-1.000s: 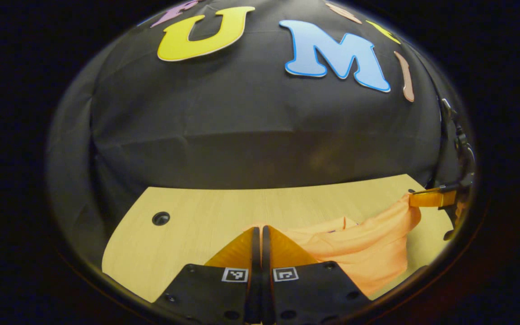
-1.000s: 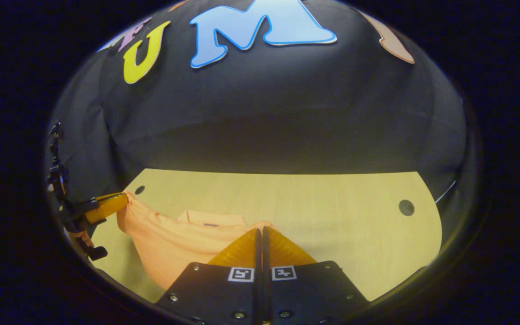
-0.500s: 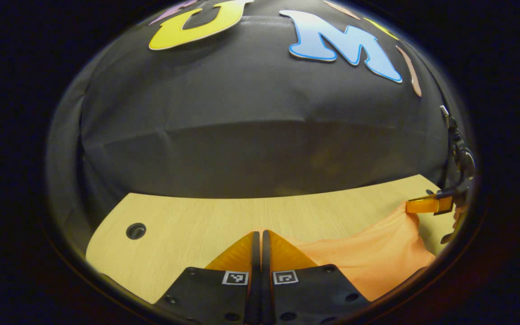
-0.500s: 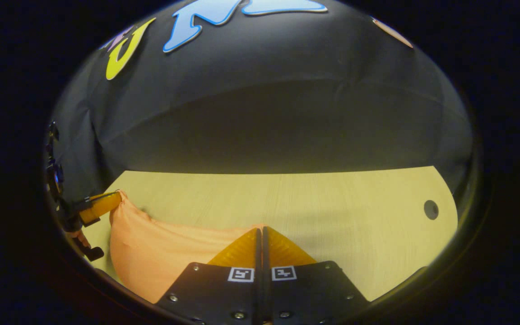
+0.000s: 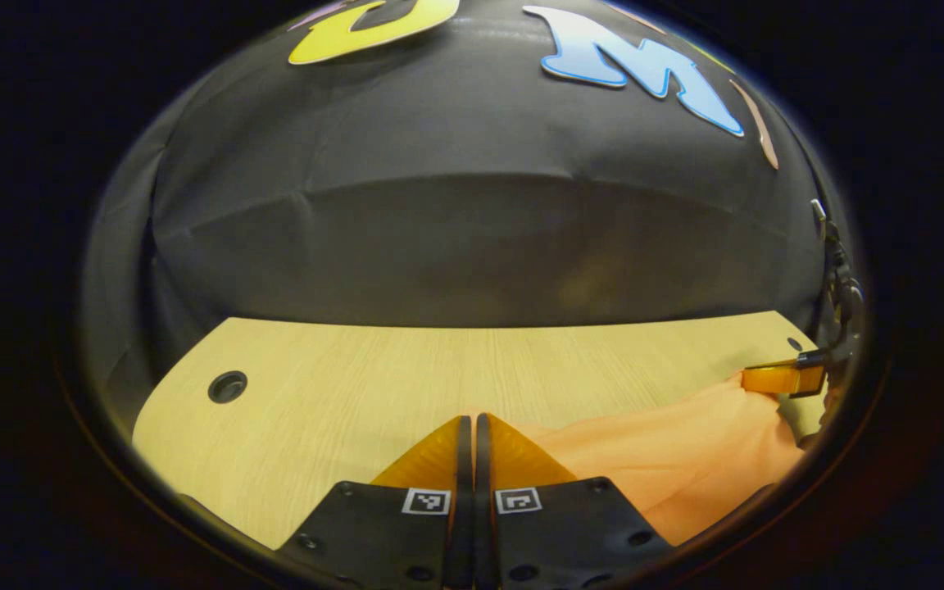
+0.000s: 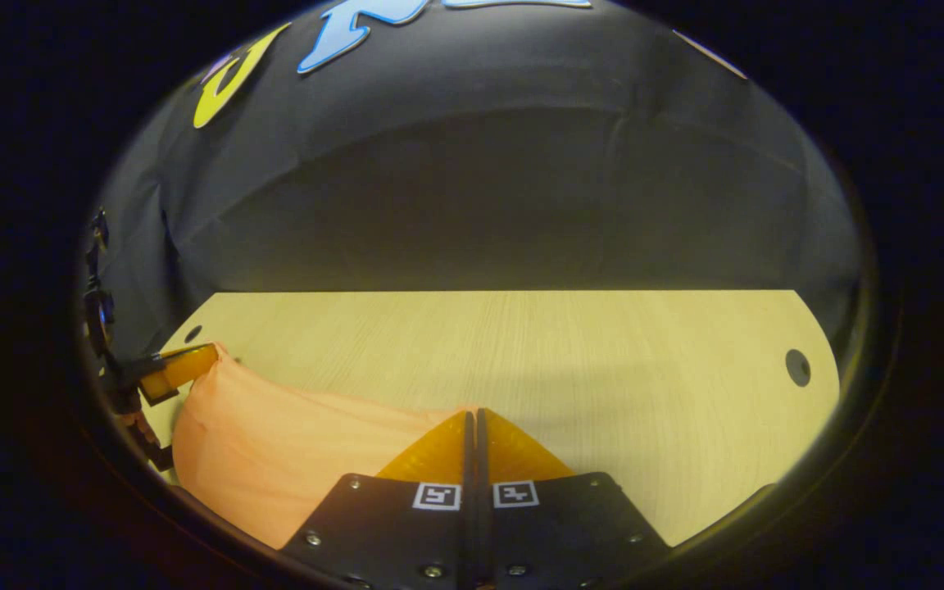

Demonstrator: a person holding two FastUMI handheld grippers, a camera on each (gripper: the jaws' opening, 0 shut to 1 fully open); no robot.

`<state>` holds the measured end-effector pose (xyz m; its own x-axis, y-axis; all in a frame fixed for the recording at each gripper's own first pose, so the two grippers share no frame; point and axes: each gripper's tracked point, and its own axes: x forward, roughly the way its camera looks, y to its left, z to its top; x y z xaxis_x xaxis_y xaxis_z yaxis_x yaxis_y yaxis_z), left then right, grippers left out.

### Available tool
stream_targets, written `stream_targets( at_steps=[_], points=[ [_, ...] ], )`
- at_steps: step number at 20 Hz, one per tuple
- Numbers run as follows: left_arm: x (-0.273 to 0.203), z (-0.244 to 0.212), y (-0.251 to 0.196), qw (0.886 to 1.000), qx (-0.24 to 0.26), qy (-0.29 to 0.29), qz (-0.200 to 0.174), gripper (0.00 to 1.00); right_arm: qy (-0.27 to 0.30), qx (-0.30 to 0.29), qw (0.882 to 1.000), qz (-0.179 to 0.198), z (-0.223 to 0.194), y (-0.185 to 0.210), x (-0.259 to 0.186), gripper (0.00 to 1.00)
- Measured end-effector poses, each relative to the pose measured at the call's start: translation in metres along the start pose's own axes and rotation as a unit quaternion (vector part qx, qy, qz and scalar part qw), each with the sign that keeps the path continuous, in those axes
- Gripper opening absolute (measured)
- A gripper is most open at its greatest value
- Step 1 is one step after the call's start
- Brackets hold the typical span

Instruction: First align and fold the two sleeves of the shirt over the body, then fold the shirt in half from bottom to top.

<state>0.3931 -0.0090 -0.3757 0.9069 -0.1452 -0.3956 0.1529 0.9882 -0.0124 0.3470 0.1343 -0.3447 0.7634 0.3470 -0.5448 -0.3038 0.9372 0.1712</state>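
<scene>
While both pairs of fingers are pressed together with no gap, the left gripper (image 5: 468, 419) and the right gripper (image 6: 470, 414) each pinch an edge of the orange shirt (image 6: 275, 447), which hangs stretched between them just above the wooden table (image 6: 562, 352). Seen from the left gripper view, the shirt (image 5: 685, 459) runs off to the right gripper (image 5: 779, 379) at the far right, and a round hole (image 5: 227, 386) sits near the table's (image 5: 341, 377) left end; the right gripper view has the left gripper (image 6: 181, 369) at its far left and another hole (image 6: 797, 367) near the table's right end
</scene>
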Motion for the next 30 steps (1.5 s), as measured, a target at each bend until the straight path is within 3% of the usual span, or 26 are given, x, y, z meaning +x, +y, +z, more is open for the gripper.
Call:
stream_targets(
  at_steps=[3,4,5,6,9,10,11,12,23,30],
  points=[
    [-0.007,0.000,0.004,1.000,0.009,0.004,0.008,0.16,0.000,0.013,1.000,-0.002,-0.001,0.000,-0.003,0.04],
    [-0.010,0.003,0.004,1.000,0.007,0.000,0.010,0.34,0.001,0.020,1.000,-0.001,-0.001,0.001,-0.009,0.07],
    [-0.015,0.009,0.003,1.000,0.002,-0.006,0.007,0.53,-0.002,0.024,1.000,-0.008,0.003,-0.001,-0.018,0.18],
    [-0.021,0.015,0.003,1.000,0.001,-0.012,0.009,0.55,-0.006,0.029,1.000,-0.006,0.005,0.000,-0.016,0.29],
    [-0.042,0.031,0.001,1.000,0.008,-0.021,0.008,0.54,-0.020,0.027,0.999,-0.013,0.018,0.002,-0.041,0.51],
    [-0.050,0.036,-0.001,1.000,0.008,-0.024,0.005,0.54,-0.027,0.023,0.999,-0.014,0.024,0.005,-0.049,0.34],
    [-0.060,0.043,-0.003,1.000,0.010,-0.028,0.003,0.54,-0.032,0.018,0.999,-0.014,0.031,0.009,-0.059,0.34],
    [-0.070,0.048,-0.006,0.999,0.012,-0.032,0.001,0.54,-0.038,0.013,0.999,-0.014,0.036,0.014,-0.071,0.42],
    [-0.238,0.128,-0.059,0.997,0.006,-0.078,-0.018,0.54,-0.094,-0.021,0.995,-0.002,0.081,0.070,-0.226,0.42],
    [-0.339,0.154,-0.092,0.994,0.009,-0.111,-0.021,0.54,-0.136,-0.038,0.990,-0.003,0.085,0.095,-0.323,0.42]
  ],
)
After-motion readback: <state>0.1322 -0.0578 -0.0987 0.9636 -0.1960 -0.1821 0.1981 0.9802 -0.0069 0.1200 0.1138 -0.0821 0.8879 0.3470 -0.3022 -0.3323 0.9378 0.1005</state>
